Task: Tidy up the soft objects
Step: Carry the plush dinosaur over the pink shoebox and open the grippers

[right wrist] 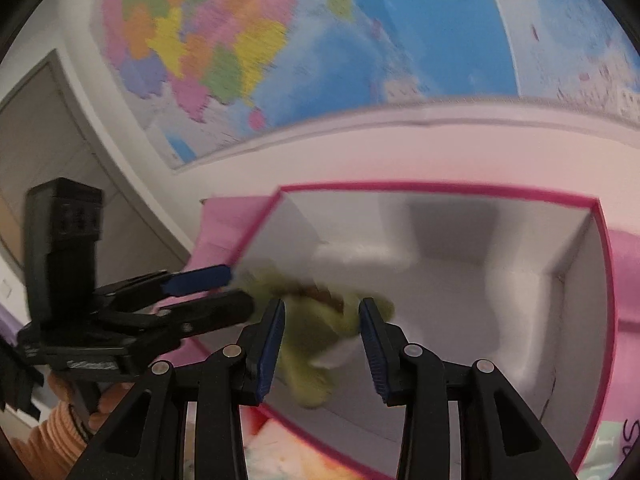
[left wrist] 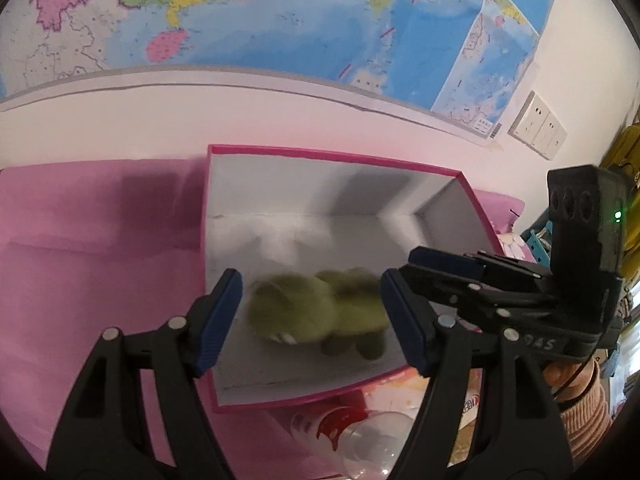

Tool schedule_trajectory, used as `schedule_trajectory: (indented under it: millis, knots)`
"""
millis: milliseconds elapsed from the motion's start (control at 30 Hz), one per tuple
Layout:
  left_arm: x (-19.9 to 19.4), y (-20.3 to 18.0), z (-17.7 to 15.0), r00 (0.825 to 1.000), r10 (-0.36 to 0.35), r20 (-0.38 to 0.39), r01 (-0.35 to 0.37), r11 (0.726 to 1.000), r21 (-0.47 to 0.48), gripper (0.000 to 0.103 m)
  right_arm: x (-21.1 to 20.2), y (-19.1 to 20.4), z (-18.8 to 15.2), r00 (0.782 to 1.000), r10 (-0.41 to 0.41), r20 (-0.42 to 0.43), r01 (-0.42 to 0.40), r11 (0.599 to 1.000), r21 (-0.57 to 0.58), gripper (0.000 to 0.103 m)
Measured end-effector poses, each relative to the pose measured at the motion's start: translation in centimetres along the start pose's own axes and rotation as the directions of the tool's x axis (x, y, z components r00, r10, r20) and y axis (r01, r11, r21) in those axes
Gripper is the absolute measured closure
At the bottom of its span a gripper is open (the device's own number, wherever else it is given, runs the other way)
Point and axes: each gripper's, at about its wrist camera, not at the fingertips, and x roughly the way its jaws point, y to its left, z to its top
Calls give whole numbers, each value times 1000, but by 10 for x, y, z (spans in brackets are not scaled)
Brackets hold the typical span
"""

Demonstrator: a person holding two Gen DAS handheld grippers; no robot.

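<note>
A green plush toy (left wrist: 320,312) lies inside an open box with white walls and a pink rim (left wrist: 320,156). My left gripper (left wrist: 310,320) is open and empty, its jaws wide apart above the toy. In the right wrist view the same toy (right wrist: 316,340) is blurred, lying in the box (right wrist: 440,192) between and beyond the open jaws of my right gripper (right wrist: 322,348). Whether it touches the pads I cannot tell. The right gripper also shows in the left wrist view (left wrist: 416,268), at the box's right wall. The left gripper also shows in the right wrist view (right wrist: 224,284), at the left.
The box stands on a pink cloth (left wrist: 100,240) against a white wall with a large map (left wrist: 280,12). A clear plastic bottle with a red label (left wrist: 360,432) lies in front of the box. A wall socket (left wrist: 538,126) is at the right.
</note>
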Motion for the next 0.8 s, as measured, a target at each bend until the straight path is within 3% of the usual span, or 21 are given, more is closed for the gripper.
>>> schedule_trajectory:
  millis: [133,300,367,467,633,800]
  knots:
    - [-18,3,-4,999,7,40,-6,1000,-13,30,-3,-8,-4,999,-49,-6,49,999,23,62]
    - [-55,-3,-15,994,-2,106,2,1000,5,29,-36,-6,-12,999,-34,37,33,999,24,60]
    - [-72,-8,-23,991,-5,133,2,1000,20,27,-56,-1,-18,998,-15,63,14,1000,15,50]
    - [-97,-22,-42,984,-21,175,10,998,64,21,-87,9,-30,995,9,95,-9,1000,-2,45]
    - [-118,-47,-73,982,-49,180,27,992,125,18,-128,24,-57,994,18,108,-14,999,-40,40]
    - [-120,-73,-111,986,-73,150,46,983,178,18,-155,19,-95,995,-36,90,38,999,-28,40]
